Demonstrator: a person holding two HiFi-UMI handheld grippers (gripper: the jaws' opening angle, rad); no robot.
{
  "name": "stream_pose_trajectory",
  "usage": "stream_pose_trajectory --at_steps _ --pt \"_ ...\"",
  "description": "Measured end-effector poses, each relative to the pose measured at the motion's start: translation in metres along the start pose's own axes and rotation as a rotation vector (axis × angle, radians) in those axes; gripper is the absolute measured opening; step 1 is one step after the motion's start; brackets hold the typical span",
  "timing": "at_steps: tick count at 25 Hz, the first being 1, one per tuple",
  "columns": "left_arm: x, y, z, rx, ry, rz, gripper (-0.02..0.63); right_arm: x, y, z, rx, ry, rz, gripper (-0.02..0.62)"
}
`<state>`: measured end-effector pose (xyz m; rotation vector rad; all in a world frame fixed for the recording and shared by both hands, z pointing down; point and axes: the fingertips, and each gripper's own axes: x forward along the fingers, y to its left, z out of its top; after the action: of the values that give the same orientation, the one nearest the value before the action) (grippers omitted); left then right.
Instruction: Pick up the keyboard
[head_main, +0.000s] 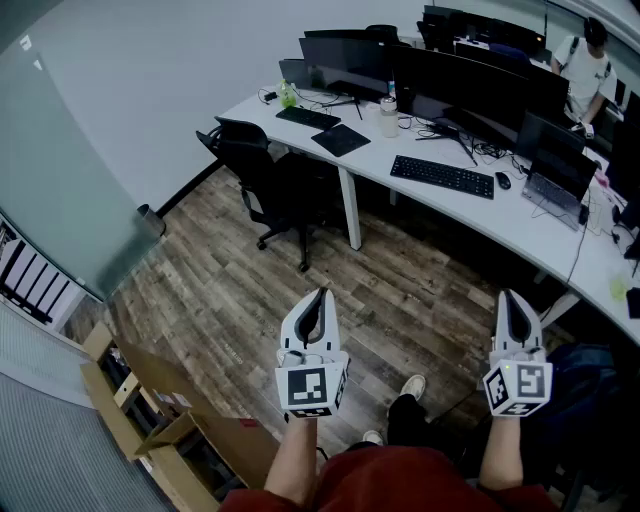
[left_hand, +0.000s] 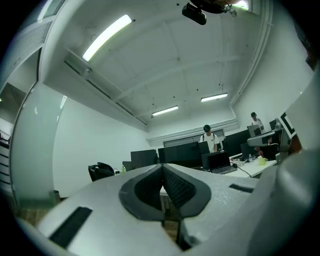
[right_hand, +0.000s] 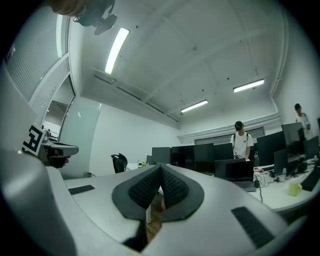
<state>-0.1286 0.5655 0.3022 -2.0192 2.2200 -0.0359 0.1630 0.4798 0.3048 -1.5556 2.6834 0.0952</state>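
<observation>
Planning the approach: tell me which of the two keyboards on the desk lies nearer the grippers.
The keyboard beside the mouse, on the right; the other keyboard lies farther off, near the green bottle.

Cut off by the head view's right edge: desk (head_main: 480, 212). Hidden from the waist down behind monitors (head_main: 470, 85): person (head_main: 585, 70) at the far end. Too small to name: green item (head_main: 288, 96) left of the keyboard (head_main: 441, 176). In both gripper views, mostly blocked by left tongs (left_hand: 162, 167) and right tongs (right_hand: 160, 169): the desk top.
</observation>
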Motion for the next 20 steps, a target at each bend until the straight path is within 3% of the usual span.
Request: stream_pose_trajectory --at_steps 9,20 --pt "0.000 -0.008 -0.007 -0.010 0.013 -0.008 0.006 -0.002 -0.004 -0.006 0.004 0.005 -0.009 -0.002" --pt "0.050 -0.010 -0.010 -0.016 0.018 -0.032 0.006 0.034 -0.027 -0.006 0.047 -0.008 -0.038 -0.002"
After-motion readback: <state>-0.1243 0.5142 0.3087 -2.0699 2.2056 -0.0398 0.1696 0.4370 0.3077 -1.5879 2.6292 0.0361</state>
